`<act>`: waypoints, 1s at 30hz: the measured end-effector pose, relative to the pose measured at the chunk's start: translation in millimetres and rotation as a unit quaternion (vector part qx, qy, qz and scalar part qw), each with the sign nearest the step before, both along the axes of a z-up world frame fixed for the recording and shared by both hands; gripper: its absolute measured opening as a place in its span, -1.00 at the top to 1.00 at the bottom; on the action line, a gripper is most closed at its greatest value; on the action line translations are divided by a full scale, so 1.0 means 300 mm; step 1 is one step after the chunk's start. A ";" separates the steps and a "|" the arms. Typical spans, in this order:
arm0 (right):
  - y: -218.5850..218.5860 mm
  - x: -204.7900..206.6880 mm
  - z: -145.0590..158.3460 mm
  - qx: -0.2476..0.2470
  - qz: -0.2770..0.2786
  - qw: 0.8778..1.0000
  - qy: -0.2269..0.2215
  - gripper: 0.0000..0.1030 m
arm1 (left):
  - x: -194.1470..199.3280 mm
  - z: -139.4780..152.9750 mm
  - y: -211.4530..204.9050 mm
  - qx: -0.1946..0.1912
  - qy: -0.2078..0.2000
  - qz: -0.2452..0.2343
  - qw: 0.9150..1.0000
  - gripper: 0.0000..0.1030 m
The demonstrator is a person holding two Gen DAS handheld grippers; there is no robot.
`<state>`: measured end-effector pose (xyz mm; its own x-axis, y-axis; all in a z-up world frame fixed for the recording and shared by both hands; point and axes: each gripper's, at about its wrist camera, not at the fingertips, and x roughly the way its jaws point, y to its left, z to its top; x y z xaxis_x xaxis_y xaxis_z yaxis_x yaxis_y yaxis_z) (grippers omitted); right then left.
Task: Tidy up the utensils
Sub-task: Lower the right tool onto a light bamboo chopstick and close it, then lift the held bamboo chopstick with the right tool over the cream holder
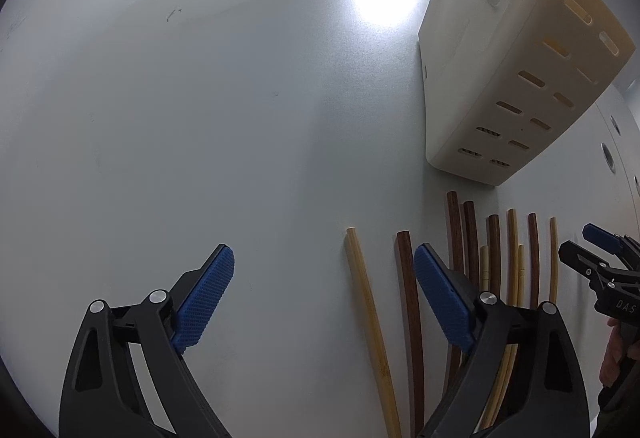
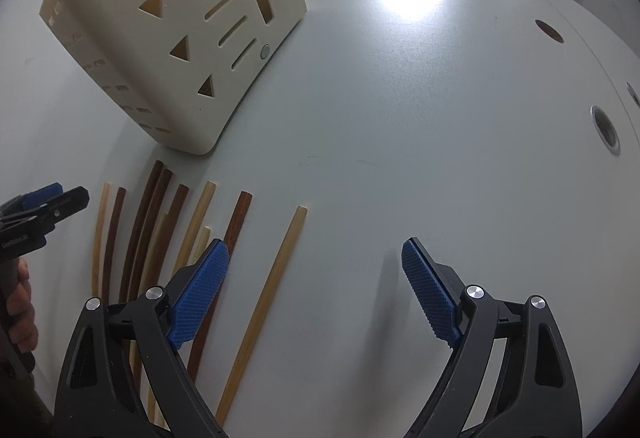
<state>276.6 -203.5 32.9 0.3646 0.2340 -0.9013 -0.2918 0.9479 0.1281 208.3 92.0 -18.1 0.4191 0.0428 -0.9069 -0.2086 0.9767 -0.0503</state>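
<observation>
A loose row of chopsticks, some pale bamboo and some dark wood, lies flat on a pale grey table, just in front of a cream slotted utensil holder that stands upright. The sticks look light, stiff, thin and smooth, likely to roll or slip, so a pinch near mid-length across one stick seems safest. One pale stick lies a little apart on the right and is the easiest to reach. The left claw and right claw both hover above the table, jaws spread wide, holding nothing. Window glare brightens the far edge of the table; round cable holes sit to the right.
</observation>
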 end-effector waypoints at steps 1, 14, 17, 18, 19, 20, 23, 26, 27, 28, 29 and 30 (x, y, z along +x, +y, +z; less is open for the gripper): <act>0.002 0.001 -0.002 0.003 -0.003 1.000 0.002 -0.60 | 0.000 -0.007 0.000 -0.004 0.004 0.001 1.000 -0.60; 0.068 -0.034 -0.003 -0.020 0.006 1.000 -0.002 0.04 | -0.005 -0.031 -0.019 -0.006 0.022 -0.001 1.000 -0.21; 0.079 -0.047 0.000 -0.029 0.005 1.000 -0.004 0.23 | 0.006 -0.038 -0.015 -0.004 0.023 0.004 1.000 -0.07; 0.084 -0.055 -0.002 -0.032 0.004 0.999 -0.005 0.26 | 0.009 -0.028 -0.016 0.000 0.023 0.005 1.000 -0.01; 0.091 -0.068 -0.005 -0.035 0.004 0.999 -0.006 0.31 | 0.013 -0.009 -0.022 0.003 0.024 0.003 1.000 0.07; 0.097 -0.076 -0.006 -0.039 0.004 0.999 -0.008 0.37 | 0.011 -0.005 -0.028 0.004 0.024 -0.002 1.000 0.10; 0.116 -0.105 -0.015 -0.051 0.007 0.999 -0.014 0.70 | -0.016 0.009 -0.028 0.015 0.028 -0.011 0.999 0.30; 0.114 -0.116 -0.018 -0.046 0.009 0.999 -0.011 0.77 | -0.028 0.035 -0.027 0.013 0.028 -0.015 0.999 0.66; 0.114 -0.119 -0.018 -0.045 0.007 0.999 -0.009 0.79 | -0.030 0.040 -0.036 0.014 0.030 -0.023 0.999 0.81; 0.115 -0.113 -0.020 -0.040 0.006 0.999 -0.005 0.83 | -0.030 0.049 -0.039 0.017 0.032 -0.030 0.999 0.82; 0.115 -0.109 -0.021 -0.033 0.004 0.999 -0.001 0.87 | -0.025 0.058 -0.042 0.019 0.033 -0.033 0.999 0.83; 0.112 -0.109 -0.017 -0.029 0.002 1.000 -0.002 0.86 | -0.025 0.064 -0.041 0.018 0.034 -0.035 0.999 0.86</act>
<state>244.0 -169.9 27.7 0.3667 0.1830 -0.9122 -0.2951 0.9527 0.0725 200.9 79.8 1.0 0.3598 0.0490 -0.9317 -0.1410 0.9900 -0.0024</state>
